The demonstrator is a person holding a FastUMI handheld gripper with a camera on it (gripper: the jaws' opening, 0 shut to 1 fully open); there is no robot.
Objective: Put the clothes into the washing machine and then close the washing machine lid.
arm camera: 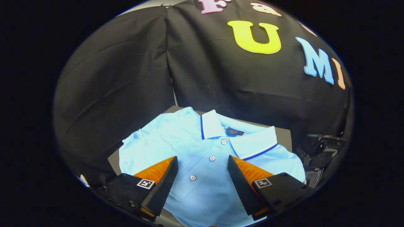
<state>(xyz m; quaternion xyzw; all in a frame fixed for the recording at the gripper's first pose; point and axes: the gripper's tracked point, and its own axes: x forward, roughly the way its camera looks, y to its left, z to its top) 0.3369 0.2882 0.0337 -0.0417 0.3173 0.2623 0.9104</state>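
A light blue polo shirt (176, 142) lies spread flat on a dark grey surface (283, 135), collar pointing away from me toward the black cloth wall. Its collar has a dark blue trim, and a row of white buttons runs down the placket. My gripper (203, 162) hovers just over the shirt's chest with its fingers wide apart. The buttoned placket shows in the gap between them. Nothing is held between the fingers.
The black cloth wall rises close behind the shirt. A dark piece of equipment (322, 151) with black parts stands to the right of the shirt, beyond the right finger.
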